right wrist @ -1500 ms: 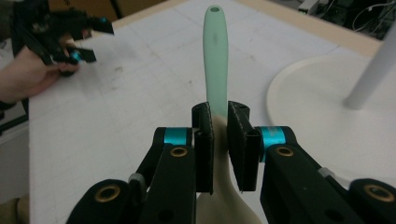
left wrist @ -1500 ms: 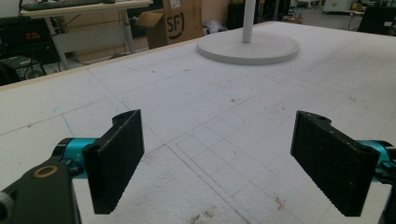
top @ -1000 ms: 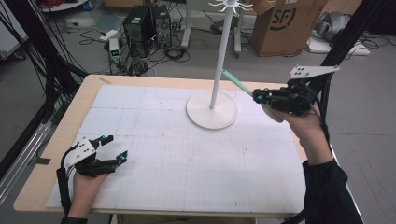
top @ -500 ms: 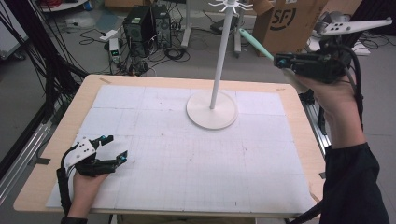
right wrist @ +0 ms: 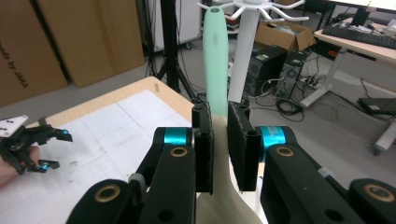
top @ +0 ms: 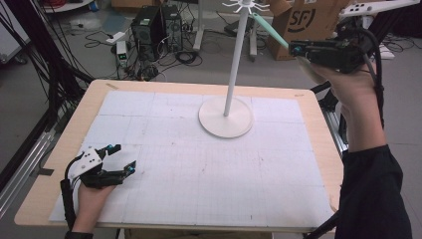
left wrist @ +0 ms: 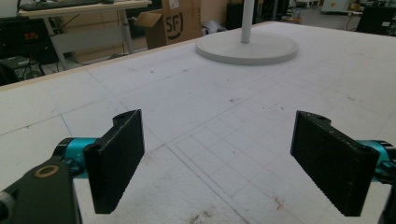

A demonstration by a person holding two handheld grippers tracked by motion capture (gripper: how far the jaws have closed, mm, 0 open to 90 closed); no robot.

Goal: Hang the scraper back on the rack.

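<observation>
A white hook stand [top: 233, 69] rises from a round base [top: 225, 118] at the back middle of the white mat; its ring of hooks [top: 245, 6] is at the top. My right gripper [top: 293, 49] is raised at the right, level with the hooks, and is shut on a mint-green utensil [top: 268, 30]. In the right gripper view the pads [right wrist: 204, 149] pinch the utensil's handle [right wrist: 215, 60]. The holed tip of the handle is close beside the hooks [right wrist: 247, 11]. My left gripper [top: 122, 158] rests open at the front left of the mat, and between its pads [left wrist: 116, 158] there is only bare mat.
The wooden table edge [top: 318, 129] runs under my right forearm. Cardboard boxes [top: 303, 20], a computer tower [top: 149, 25] and floor cables lie behind the table. A black tripod pole [right wrist: 170, 46] stands beyond the far corner.
My right hand has risen with the green utensil, from low on the stand's pole up to the hooks at its top. The left gripper has stayed put and open.
</observation>
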